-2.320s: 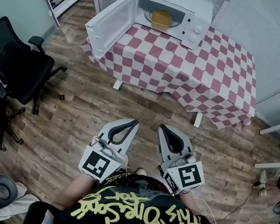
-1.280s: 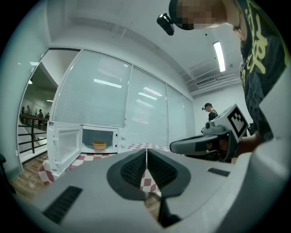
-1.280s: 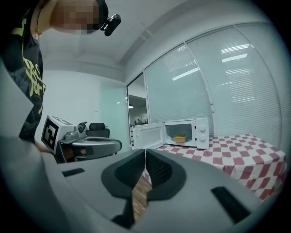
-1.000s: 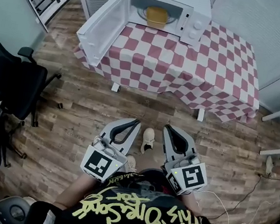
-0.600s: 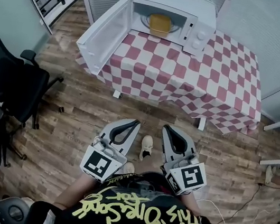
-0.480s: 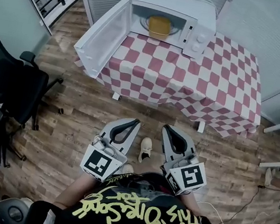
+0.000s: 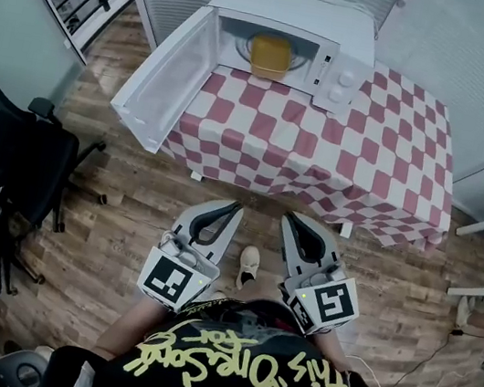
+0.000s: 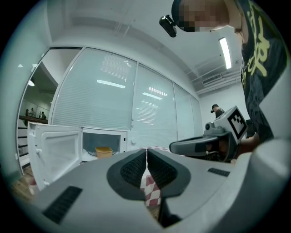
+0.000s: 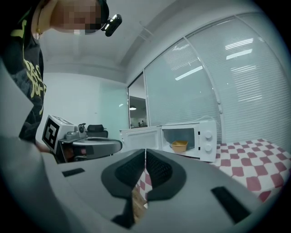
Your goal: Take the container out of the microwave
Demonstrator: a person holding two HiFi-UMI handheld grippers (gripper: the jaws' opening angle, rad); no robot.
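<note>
microwave [image 7: 298, 8] now nearer | container [image 7: 270, 55] inside it, well ahead of fingers [image 8: 134, 169] | left gripper [image 7: 237, 205], right gripper [image 7: 286, 215] closed, empty

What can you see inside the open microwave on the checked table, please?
A yellow container sits on the round plate inside the microwave, whose door is swung wide. Whether the container holds anything cannot be told, and the microwave's roof covers the back of the cavity.

I see a smooth white microwave [image 7: 293, 7] with a slight sheen, standing on a checked cloth tablecloth [image 7: 351, 152] that drapes softly over the edges. Inside it, the yellow container [image 7: 270, 54] looks like matt plastic. The floor [image 7: 118, 212] is grainy wood plank, and my left gripper [image 7: 236, 205] and right gripper [image 7: 288, 216] look like matt grey plastic with dark ribbed pads [image 8: 132, 169].
</note>
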